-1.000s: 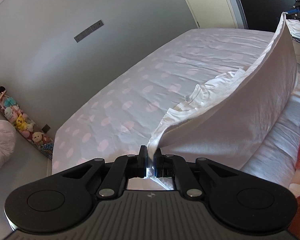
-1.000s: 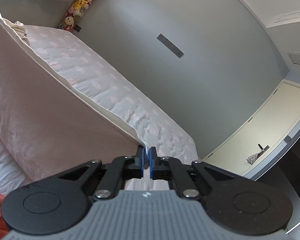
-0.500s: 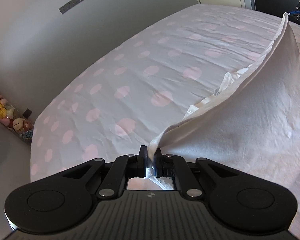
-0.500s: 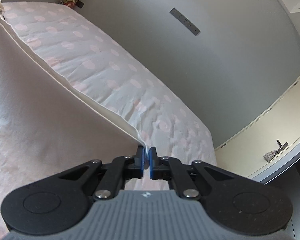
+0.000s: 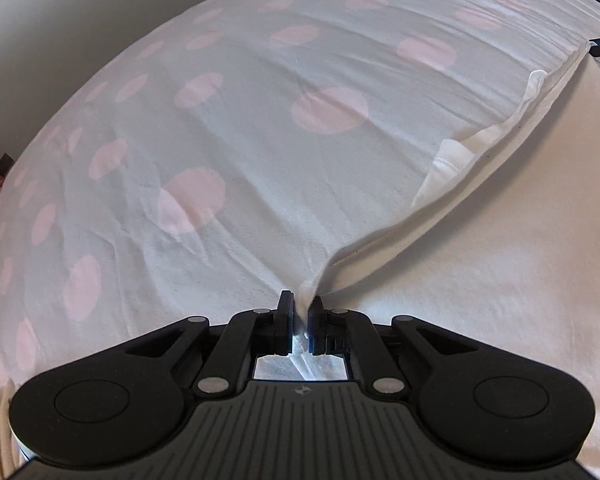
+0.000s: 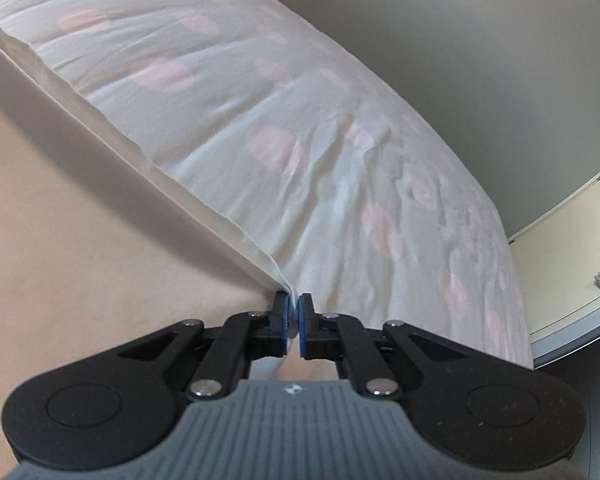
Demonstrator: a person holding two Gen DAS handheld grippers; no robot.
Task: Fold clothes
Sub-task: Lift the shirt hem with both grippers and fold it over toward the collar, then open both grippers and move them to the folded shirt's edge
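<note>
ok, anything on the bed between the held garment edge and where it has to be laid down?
Nothing visible. Left gripper and right gripper each pinch the white garment; the polka-dot sheet ahead shows only wrinkles. Whatever lies under the garment is hidden.

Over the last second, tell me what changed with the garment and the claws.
Both claws came down toward the dotted bedsheet, carrying the white garment forward so its edge now lies low over the bed. Unchanged: left claw and right claw stay shut on its corners; nothing let go.
</note>
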